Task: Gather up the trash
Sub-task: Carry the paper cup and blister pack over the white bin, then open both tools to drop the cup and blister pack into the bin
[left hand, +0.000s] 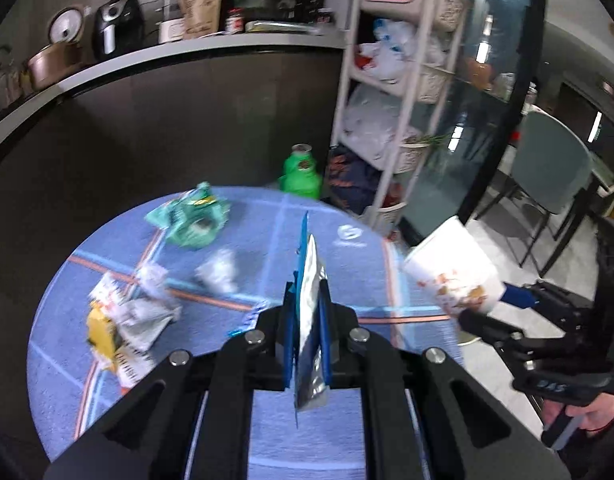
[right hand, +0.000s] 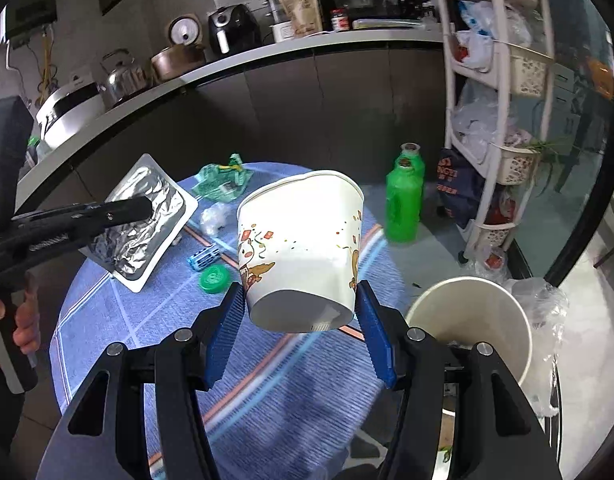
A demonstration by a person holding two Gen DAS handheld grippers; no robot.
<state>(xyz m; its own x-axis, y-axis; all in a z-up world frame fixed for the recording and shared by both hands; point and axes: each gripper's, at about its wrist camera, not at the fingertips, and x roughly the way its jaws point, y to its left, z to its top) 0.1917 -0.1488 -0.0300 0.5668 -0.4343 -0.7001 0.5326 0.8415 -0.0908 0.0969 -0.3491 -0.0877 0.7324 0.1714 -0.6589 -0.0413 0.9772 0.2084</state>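
Note:
My left gripper (left hand: 307, 300) is shut on a flat silver foil pouch (left hand: 309, 320) with a blue face, held edge-on above the round table (left hand: 327, 440) with its blue cloth. The right wrist view shows this pouch (right hand: 147, 232) broadside at the left, clamped in the left gripper (right hand: 147, 202). My right gripper (right hand: 301, 308) is shut on the base of a white paper cup (right hand: 303, 240) with cartoon prints, tilted and lifted off the table. In the left wrist view that cup (left hand: 451, 268) hangs at the right. On the cloth lie a green wrapper (left hand: 191, 216), crumpled white paper (left hand: 219, 272) and yellow-white wrappers (left hand: 123, 320).
A white bucket with a clear plastic liner (right hand: 479, 320) stands just right of the table. A green lid (right hand: 213, 278) and a small blue item (right hand: 203, 258) lie on the cloth. Green bottles (right hand: 403, 208), a white shelf rack (right hand: 499, 80) and a dark counter (right hand: 267, 100) stand behind.

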